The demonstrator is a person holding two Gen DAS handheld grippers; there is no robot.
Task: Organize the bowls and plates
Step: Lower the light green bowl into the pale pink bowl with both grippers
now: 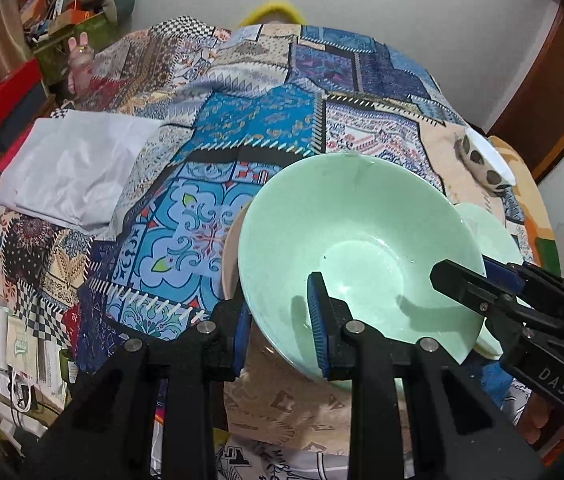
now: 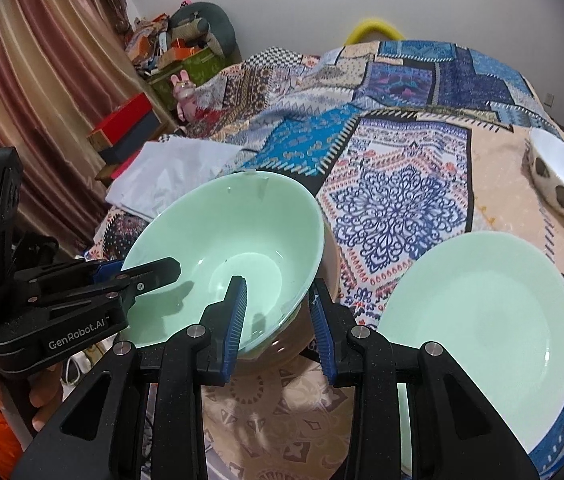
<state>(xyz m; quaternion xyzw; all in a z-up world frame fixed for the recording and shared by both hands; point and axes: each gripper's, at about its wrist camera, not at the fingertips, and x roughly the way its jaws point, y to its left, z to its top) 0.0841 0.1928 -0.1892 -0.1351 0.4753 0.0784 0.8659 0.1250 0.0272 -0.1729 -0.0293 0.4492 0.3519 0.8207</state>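
Both tools grip one mint-green bowl [image 1: 361, 248] by opposite rims: left tool [image 1: 282, 332] & right tool [image 2: 278, 320]; green plate [image 2: 477, 320] right of right tool.

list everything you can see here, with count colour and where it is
bowl: 1, mint green, held at its rim by both grippers, over a brownish dish
brownish dish: 1, beige-brown, under the green bowl, mostly hidden
plate: 1, mint green, on the cloth right of the bowl
spotted bowl: 1, white with dark spots, far right, tilted
patchwork cloth: 1, blue and beige, covers the surface
white sheet: 1, white, far left on the cloth
boxes: several, red and dark, by the curtain
left gripper: 1, black with blue pads, clamped on the bowl's rim
right gripper: 1, same, clamped on the opposite rim
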